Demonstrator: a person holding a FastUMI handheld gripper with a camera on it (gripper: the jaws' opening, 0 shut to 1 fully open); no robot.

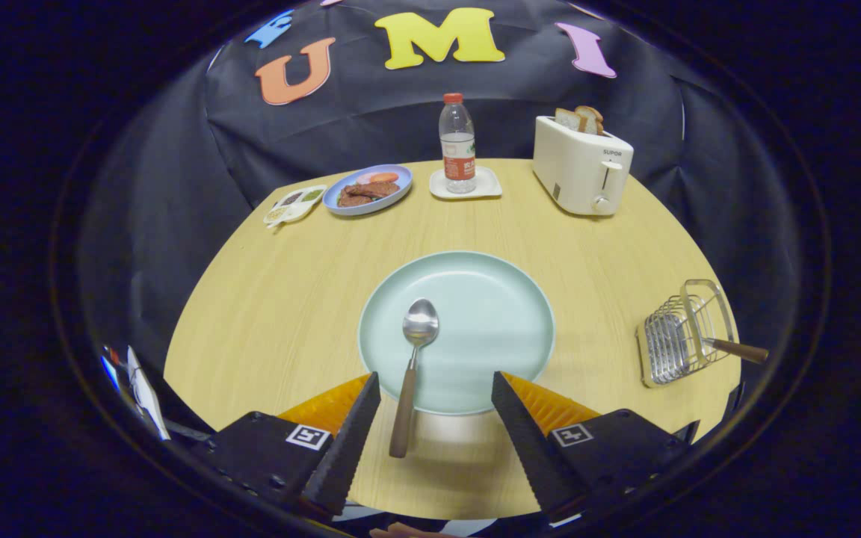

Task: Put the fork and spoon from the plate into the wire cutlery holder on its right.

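Spread wide apart and gripping nothing, the gripper (436, 385) hangs low over the near edge of the wooden table (266, 299), its two fingers flanking the near rim of the pale green plate (505, 314). The spoon (412, 366) lies between them but closer to the left finger: its bowl rests on the plate and its brown handle runs back over the rim toward the gripper, the end reaching out over the table. The wire cutlery holder (681, 332) stands well to the right of the plate, near the table's edge, and a brown handle (737, 350) already pokes out of it on the far side, most likely the fork, so the spoon looks to be the piece left. The risks lie in the pickup and the drop. Because the handle sits off-centre between the fingers, closing as they stand could push it sideways or pinch only its edge, and the spoon might pivot on the plate rim or slip out once lifted. A smooth, narrow handle could also rotate in the grip on the way across. At the holder, the handle already inside may block the spoon's entry, and a knock against the light wire frame could tip it off the table.
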